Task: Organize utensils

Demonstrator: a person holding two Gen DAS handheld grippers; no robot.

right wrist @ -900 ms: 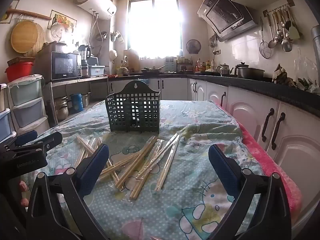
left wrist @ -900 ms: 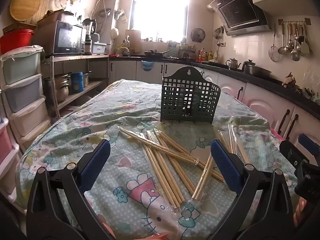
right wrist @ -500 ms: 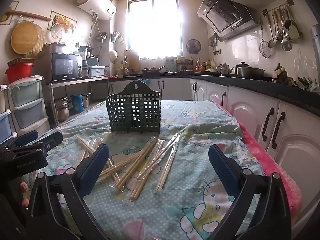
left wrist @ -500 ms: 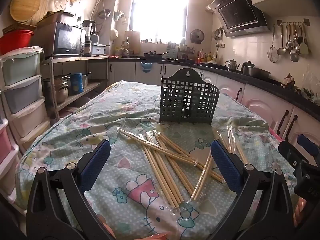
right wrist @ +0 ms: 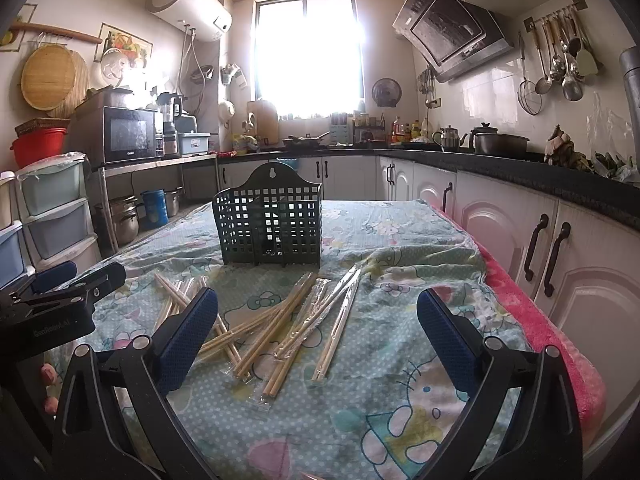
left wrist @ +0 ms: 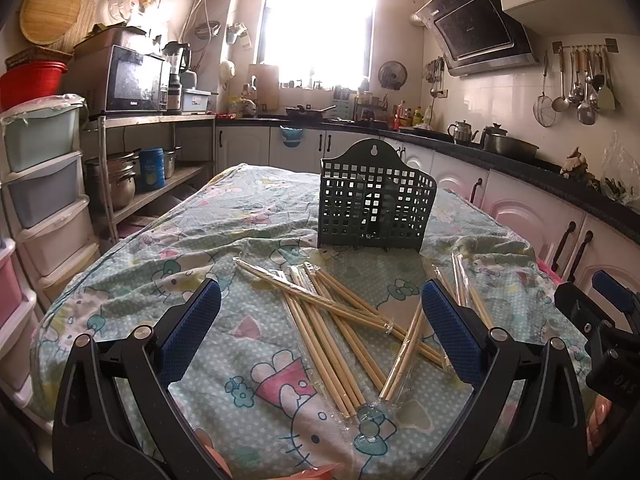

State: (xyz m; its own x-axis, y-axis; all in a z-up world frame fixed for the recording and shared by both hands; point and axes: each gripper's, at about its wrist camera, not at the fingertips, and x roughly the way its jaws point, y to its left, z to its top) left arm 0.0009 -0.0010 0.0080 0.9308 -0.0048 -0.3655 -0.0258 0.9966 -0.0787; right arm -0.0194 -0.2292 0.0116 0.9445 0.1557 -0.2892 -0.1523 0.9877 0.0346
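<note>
Several pairs of wooden chopsticks in clear sleeves lie scattered on the table, also seen in the right wrist view. A dark green mesh utensil holder stands upright behind them; it shows in the right wrist view too. My left gripper is open and empty, above the near side of the chopsticks. My right gripper is open and empty, over the right part of the pile. Each gripper shows at the edge of the other's view.
The table is covered with a cartoon-print cloth; its right edge runs close to white cabinets. Plastic drawers and a shelf with pots and a microwave stand at the left.
Both grippers have shifted only slightly; the holder and chopsticks sit a little higher in the left view. Nothing was grasped or moved.
</note>
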